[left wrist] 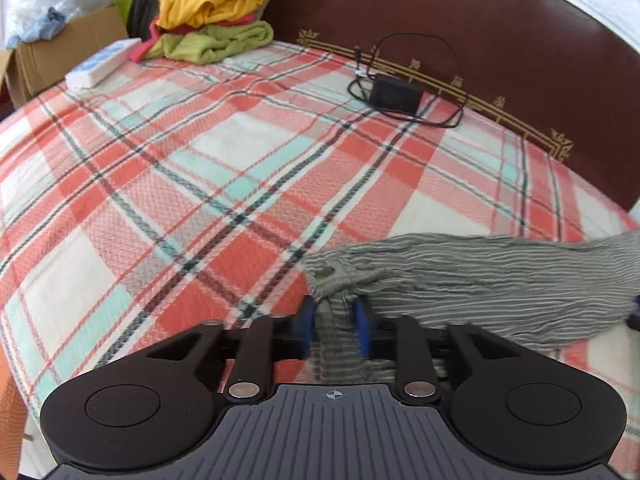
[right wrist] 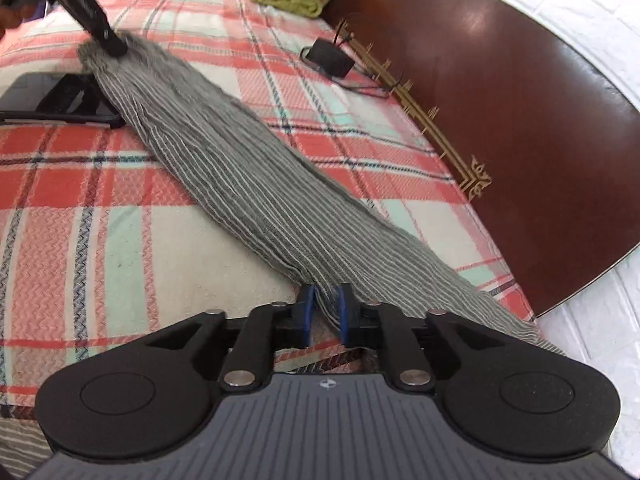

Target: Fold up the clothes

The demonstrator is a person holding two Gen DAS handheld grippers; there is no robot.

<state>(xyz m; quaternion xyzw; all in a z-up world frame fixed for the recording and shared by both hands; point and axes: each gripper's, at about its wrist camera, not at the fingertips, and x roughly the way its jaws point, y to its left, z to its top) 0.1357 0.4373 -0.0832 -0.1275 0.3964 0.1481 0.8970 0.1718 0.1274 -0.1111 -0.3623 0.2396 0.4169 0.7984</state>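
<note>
- Both ends are taken! The left gripper has its blue pads closed tight on a bunched corner of the grey striped garment, cloth squeezed right between them.
- Over on the other side, the right gripper is pinched down just the same on the opposite end of the grey striped garment, a narrow wad of fabric caught between its pads.
- In the right wrist view the left gripper shows at the far end, biting the cloth from above.
- Where is the garment? Stretched between the two grippers over the plaid blanket on the bed, hanging in a long rope-like band, sagging towards the blanket mid-span; whether it touches there I cannot tell.
- Its long axis runs gripper to gripper, roughly alongside the dark wooden headboard, stripes running lengthwise.
- Progress, by my reading: early. The piece is gathered and narrow, not spread flat, with no clean fold visible yet.
- Left to do: lay it out and make the folds.
- A pile of yellow and green clothes waits at the far corner, so more may follow.
- A black adapter with its cable sits near the headboard, well apart from the garment.
</note>
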